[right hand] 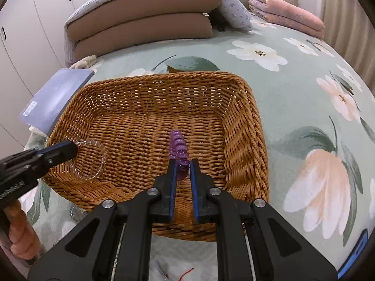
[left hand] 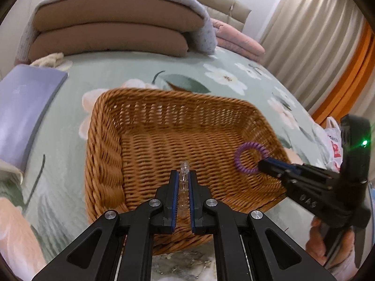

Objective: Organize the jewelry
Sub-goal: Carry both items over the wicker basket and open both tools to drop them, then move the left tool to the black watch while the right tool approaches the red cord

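Note:
A brown wicker basket (left hand: pixel 107 145) (right hand: pixel 243 126) sits on the flowered bedspread. My left gripper (left hand: pixel 183 175) is shut on a clear bead bracelet (left hand: pixel 184 172), held over the basket's near side; from the right wrist view that bracelet (right hand: pixel 99 161) hangs as a loop from the left gripper (right hand: pixel 72 149). My right gripper (right hand: pixel 182 162) is shut on a purple spiral bracelet (right hand: pixel 179 147), also above the basket floor. In the left wrist view the purple ring (left hand: pixel 250 160) dangles from the right gripper (left hand: pixel 261 165) near the basket's right wall.
Folded brown cushions under a grey blanket (right hand: pixel 145 18) and a pink quilt (right hand: pixel 286 11) lie at the bed's far end. A lilac book (left hand: pixel 25 110) rests left of the basket. Curtains (left hand: pixel 311 37) hang to the right. A plastic bag (left hand: pixel 332 138) sits at the right edge.

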`<state>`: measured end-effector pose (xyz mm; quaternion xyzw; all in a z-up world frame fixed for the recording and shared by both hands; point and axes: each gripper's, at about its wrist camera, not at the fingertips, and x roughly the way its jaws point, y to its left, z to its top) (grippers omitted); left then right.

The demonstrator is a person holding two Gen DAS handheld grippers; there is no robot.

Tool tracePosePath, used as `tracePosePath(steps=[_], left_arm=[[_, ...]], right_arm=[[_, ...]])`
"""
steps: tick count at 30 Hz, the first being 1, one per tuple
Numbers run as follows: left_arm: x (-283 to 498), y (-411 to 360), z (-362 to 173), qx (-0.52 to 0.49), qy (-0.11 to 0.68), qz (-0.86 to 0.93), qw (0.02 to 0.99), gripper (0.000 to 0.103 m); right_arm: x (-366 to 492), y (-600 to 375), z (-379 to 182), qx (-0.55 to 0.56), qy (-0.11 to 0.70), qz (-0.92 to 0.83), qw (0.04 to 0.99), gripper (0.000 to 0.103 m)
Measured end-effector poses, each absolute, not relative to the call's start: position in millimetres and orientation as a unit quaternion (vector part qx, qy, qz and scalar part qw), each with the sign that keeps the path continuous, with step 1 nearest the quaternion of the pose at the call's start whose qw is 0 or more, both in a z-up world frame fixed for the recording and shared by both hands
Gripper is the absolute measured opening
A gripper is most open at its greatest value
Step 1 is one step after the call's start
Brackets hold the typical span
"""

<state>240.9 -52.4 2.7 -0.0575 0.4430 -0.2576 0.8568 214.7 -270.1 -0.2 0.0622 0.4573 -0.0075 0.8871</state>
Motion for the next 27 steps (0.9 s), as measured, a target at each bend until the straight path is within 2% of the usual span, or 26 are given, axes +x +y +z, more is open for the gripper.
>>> tracePosePath(steps=[3, 5, 6, 7, 9, 10, 22, 27], left_arm=[[236, -48, 2, -0.054, 0.442, -0.257, 0.858, 0.008], [232, -47, 4, -0.054, 0.442, -0.264, 0.856, 0.012], [230, -46, 5, -0.054, 0.442, -0.265, 0.855, 0.02], [228, -46, 6, -0.053, 0.441, -0.265, 0.856, 0.035], [224, -45, 9, -0.052, 0.435, -0.263, 0.86, 0.052], [224, -43, 11, -0.054, 0.434, -0.263, 0.86, 0.054], [166, -16, 51, -0.055, 0.382, -0.28, 0.879, 0.055], [112, 8, 62, -0.056, 0.349, -0.275, 0.894, 0.064]], right_arm=[[212, -271, -1, 0.067, 0.457, -0.003, 0.887, 0.011], [210, -273, -2, 0.073, 0.459, 0.001, 0.886, 0.011], [208, -274, -2, 0.079, 0.46, 0.004, 0.884, 0.011], [205, -276, -2, 0.084, 0.46, 0.005, 0.884, 0.011], [200, -278, -1, 0.09, 0.457, 0.007, 0.885, 0.011], [195, -279, 1, 0.092, 0.452, 0.004, 0.887, 0.011], [118, -279, 51, 0.1, 0.348, 0.043, 0.931, 0.011], [68, -263, 59, 0.086, 0.324, 0.061, 0.94, 0.011]])
